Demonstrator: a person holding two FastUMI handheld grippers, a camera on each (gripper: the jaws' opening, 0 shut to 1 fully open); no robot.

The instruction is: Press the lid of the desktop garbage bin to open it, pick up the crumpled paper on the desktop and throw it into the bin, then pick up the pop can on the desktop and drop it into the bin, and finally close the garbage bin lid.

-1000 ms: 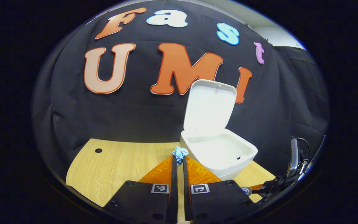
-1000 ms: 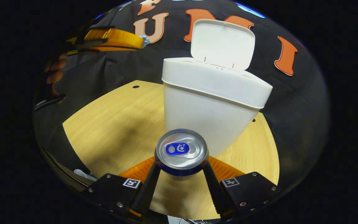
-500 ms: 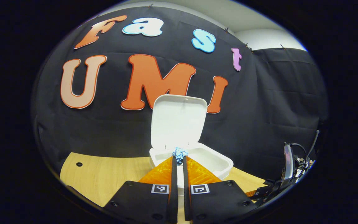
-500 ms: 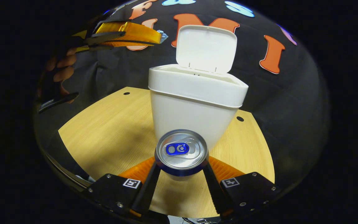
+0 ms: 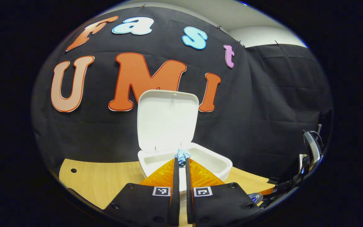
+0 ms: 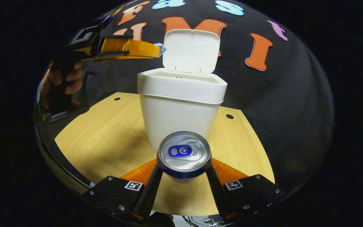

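The garbage bin (image 6: 181,107) is seen standing on the wooden desktop (image 6: 106,138) with its lid (image 6: 190,50) raised upright at the back, so the opening step appears to be done.

In the left gripper view, the crumpled paper (image 5: 182,155) is pinched between the two fingers of the left gripper (image 5: 181,160), whose jaws are nearly closed on it. The paper is held in the air at the near edge of the bin's open mouth, at about 6 o'clock from the lid. In the right gripper view the same gripper is seen at 10 o'clock, held by a hand (image 6: 62,82), with the paper at its tip just beside the left edge of the lid and above the bin rim. Whether the paper is already fully over the opening cannot be told.

The pop can (image 6: 184,155) is held upright between the fingers of the right gripper (image 6: 184,170), the jaws being set at the can's width. It is kept in front of the bin, at 6 o'clock from it. Whether it is lifted from the desktop cannot be told.

It is judged that the paper and the can are both gripped but neither is in the bin. The two drops and the closing of the lid are left.
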